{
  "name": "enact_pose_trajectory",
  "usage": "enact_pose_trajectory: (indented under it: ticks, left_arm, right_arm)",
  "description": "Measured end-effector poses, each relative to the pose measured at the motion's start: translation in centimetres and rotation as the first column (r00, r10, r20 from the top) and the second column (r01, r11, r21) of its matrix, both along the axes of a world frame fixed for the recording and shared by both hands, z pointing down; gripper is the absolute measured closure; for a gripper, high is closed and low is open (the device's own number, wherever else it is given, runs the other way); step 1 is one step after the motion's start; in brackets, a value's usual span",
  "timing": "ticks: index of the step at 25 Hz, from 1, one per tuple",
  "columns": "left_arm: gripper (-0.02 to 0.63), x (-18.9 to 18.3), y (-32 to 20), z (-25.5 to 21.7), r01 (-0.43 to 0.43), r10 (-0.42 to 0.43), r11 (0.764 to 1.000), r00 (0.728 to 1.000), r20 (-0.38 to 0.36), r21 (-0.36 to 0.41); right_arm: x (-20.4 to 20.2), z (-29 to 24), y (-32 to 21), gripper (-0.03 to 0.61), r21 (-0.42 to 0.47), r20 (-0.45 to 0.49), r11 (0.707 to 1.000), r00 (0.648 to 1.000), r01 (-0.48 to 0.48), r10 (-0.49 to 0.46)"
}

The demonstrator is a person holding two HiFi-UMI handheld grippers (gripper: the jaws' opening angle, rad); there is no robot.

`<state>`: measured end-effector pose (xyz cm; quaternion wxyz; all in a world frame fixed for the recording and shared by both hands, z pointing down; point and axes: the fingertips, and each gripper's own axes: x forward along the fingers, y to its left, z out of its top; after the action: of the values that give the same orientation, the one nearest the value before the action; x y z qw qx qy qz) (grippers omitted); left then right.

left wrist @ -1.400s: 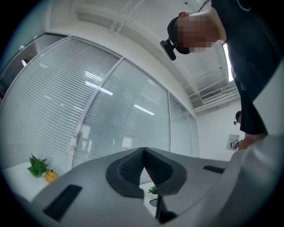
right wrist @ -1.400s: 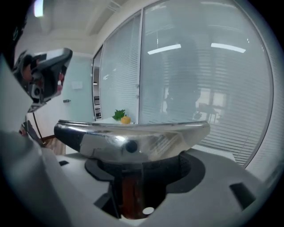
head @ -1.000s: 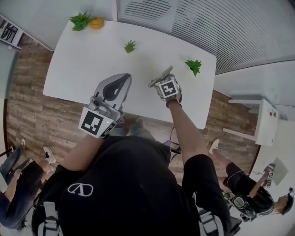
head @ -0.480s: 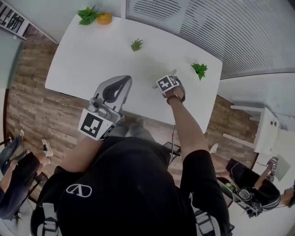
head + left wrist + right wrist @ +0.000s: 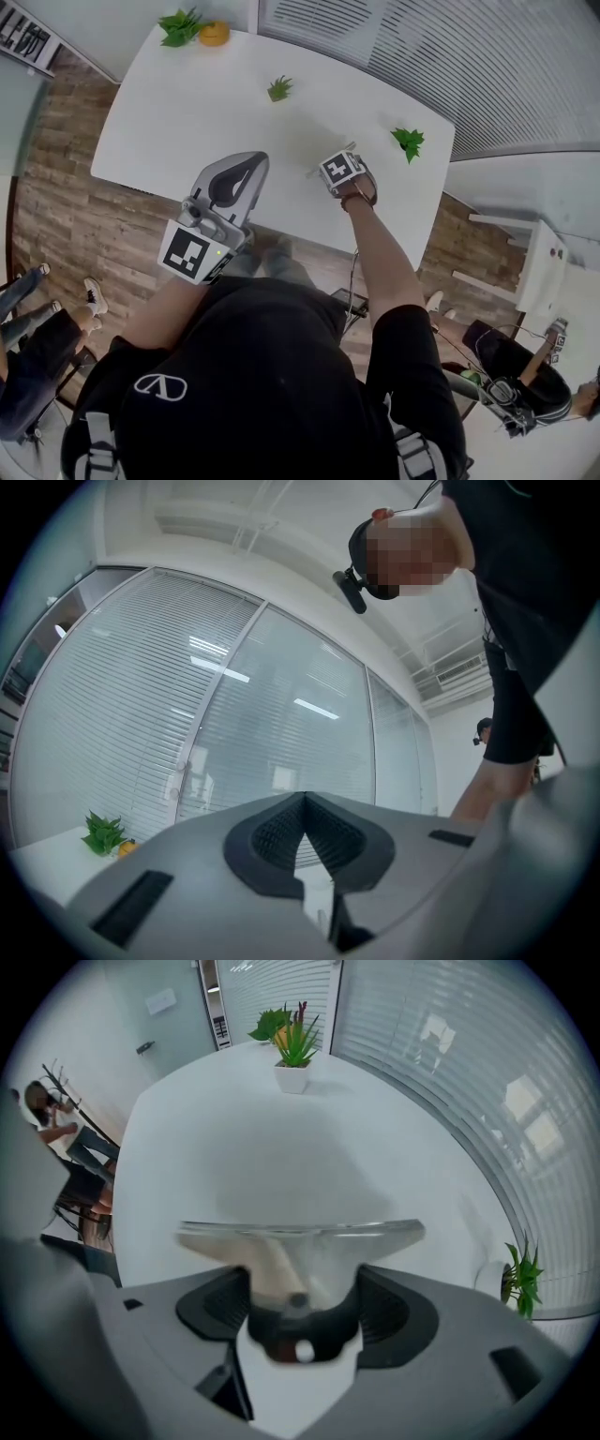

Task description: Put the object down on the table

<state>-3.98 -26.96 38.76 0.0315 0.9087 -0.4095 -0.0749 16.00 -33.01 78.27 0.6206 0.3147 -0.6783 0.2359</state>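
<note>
Right tongs [image 5: 302,1283] point down, spread wide, jaws just opening and apparently not pinching the clear wide-rimmed object [image 5: 300,1232], whose narrow end sits between them. Its rim runs crosswise just ahead, near the desk's [image 5: 187,103] near edge. Left tongs [image 5: 302,803], pressed together and empty, are farther off.

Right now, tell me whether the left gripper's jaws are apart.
No: the left gripper view shows the left gripper with its jaws pressed together at the tips, nothing between them.
</note>
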Motion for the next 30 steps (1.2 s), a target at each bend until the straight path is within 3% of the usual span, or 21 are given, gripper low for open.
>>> enact_pose_trajectory:
  ticks: [10, 13, 16, 19, 23, 27, 30]
  left_arm:
    - [0.609, 0.4, -0.1, -0.1, -0.008, 0.008, 1.0, 1.0, 0.001, 0.001]
    - [0.609, 0.8, -0.3, 0.0, -0.015, 0.015, 1.0, 1.0, 0.005, 0.004]
    - [0.609, 1.2, -0.4, -0.4, -0.023, 0.023, 1.0, 1.0, 0.003, 0.014]
    - [0.609, 2.1, -0.7, -0.9, -0.037, 0.037, 0.999, 0.999, 0.001, 0.024]
    - [0.609, 3.3, -0.8, -1.8, -0.059, 0.059, 0.997, 0.998, -0.005, 0.043]
    - [0.609, 4.7, -0.9, -2.9, -0.08, 0.081, 0.995, 0.997, -0.015, 0.064]
    - [0.609, 5.6, -0.9, -4.6, -0.083, 0.087, 0.991, 0.996, -0.035, 0.104]
  right_arm:
    - [0.3, -1.7, -0.5, 0.247, 0.031, 0.027, 1.0, 1.0, -0.001, 0.001]
    - [-0.2, -3.8, -1.4, 0.277, 0.117, 0.077, 0.993, 0.997, -0.022, 0.013]
    - [-0.5, -8.5, -2.7, 0.379, 0.276, 0.137, 0.96, 0.991, -0.047, 0.009]
    - [-0.7, -14.6, -3.3, 0.451, 0.434, 0.236, 0.893, 0.972, -0.119, 0.015]
    - [-0.5, -23.2, -2.5, 0.56, 0.6, 0.359, 0.764, 0.933, -0.235, 0.005]
    - [0.0, -31.1, 0.2, 0.57, 0.693, 0.47, 0.633, 0.882, -0.346, -0.031]
    - [0.6, -36.8, 3.2, 0.571, 0.764, 0.509, 0.501, 0.857, -0.406, -0.082]
